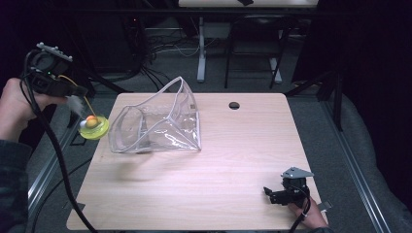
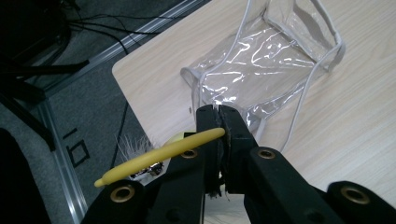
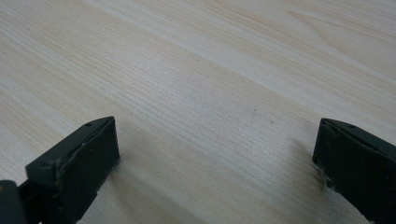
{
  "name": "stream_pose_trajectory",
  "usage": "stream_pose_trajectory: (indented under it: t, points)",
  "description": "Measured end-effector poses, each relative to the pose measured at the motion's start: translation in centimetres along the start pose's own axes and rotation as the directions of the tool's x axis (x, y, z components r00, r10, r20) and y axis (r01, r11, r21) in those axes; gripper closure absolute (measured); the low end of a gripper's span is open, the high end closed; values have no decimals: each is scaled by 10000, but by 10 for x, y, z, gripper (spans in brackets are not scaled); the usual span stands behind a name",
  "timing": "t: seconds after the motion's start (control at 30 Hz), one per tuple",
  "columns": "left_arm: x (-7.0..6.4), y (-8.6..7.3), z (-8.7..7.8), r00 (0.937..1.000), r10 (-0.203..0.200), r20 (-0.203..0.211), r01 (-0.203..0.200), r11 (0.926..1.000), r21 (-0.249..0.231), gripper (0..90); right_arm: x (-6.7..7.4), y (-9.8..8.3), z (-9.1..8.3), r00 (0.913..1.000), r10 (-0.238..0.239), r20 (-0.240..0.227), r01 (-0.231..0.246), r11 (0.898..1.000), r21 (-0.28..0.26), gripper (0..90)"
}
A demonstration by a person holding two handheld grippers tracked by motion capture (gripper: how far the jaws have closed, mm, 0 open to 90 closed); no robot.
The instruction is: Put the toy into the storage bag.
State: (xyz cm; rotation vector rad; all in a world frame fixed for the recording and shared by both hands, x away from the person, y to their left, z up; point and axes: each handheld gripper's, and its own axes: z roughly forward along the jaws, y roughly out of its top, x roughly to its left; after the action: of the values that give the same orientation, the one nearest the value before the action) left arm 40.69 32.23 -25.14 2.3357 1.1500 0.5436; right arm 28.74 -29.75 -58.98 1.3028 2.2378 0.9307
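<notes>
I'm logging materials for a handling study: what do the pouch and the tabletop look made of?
The pouch looks like clear, glossy soft plastic, likely vinyl: see-through, creased, bright glints, with whitish edging. The tabletop looks like pale, matte wood or wood-look laminate, with fine straight grain.

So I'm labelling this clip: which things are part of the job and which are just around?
In the job:
- left claw, shut on the yellow toy
- clear bag

Just around:
- right claw, open, resting on the table
- cables on the floor
</notes>
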Motion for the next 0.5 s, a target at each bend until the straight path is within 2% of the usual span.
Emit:
stream_pose_trajectory:
  t: [0.5]
  points:
    - [-10,25,-1,9991,405,129,-402,9991,-160,879,0,0,0,10000,-3,-9,3,10000,5,0]
